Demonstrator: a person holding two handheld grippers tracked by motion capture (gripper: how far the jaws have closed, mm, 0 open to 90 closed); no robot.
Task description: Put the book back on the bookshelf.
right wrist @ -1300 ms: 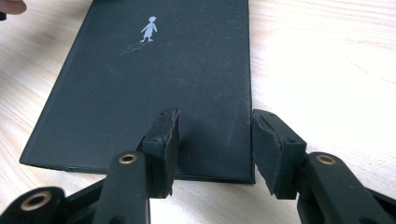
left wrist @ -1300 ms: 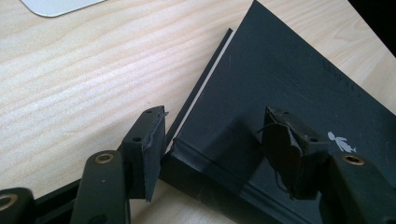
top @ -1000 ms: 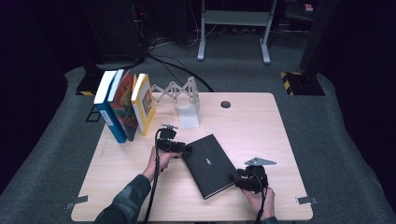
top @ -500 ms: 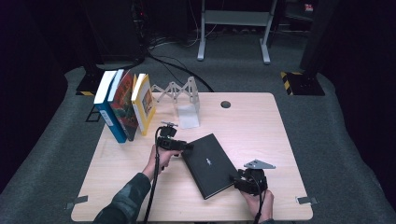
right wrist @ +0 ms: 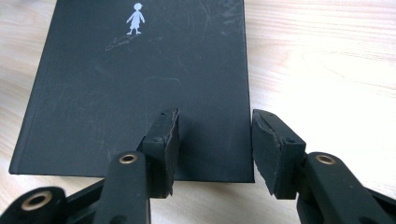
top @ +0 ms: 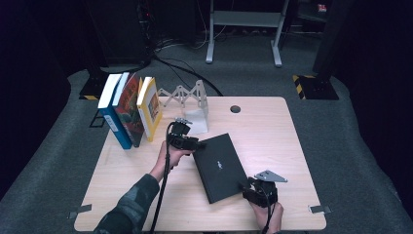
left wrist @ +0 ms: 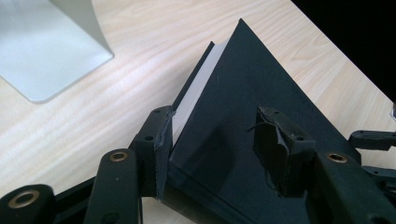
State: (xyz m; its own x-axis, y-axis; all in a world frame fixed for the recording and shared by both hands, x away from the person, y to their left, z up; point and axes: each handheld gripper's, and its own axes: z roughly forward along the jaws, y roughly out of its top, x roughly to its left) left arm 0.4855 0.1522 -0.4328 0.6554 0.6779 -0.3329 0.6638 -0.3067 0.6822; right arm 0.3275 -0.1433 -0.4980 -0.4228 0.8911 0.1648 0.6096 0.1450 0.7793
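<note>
A black hardcover book (top: pixel 219 165) lies slanted across the middle of the wooden table (top: pixel 272 131). My left gripper (top: pixel 198 144) is at its far left corner. In the left gripper view that gripper (left wrist: pixel 215 116) is shut on the book (left wrist: pixel 243 84), one pad at the white page edge and the other on the cover, and the corner is raised off the wood. My right gripper (top: pixel 243 187) is at the book's near right corner. Up close, the right gripper (right wrist: pixel 215 119) stands open, one pad over the book's cover (right wrist: pixel 130 84) and the other over bare wood.
Three upright books (top: pixel 129 112) stand at the table's far left. A white metal bookend (top: pixel 197 122) with a zigzag rack (top: pixel 182 92) stands just beyond the left gripper. A round hole (top: pixel 235 108) is near the far edge. Dark carpet surrounds the table.
My left gripper has risen a little with the book's far corner in it. The right gripper has stayed at the near corner.
</note>
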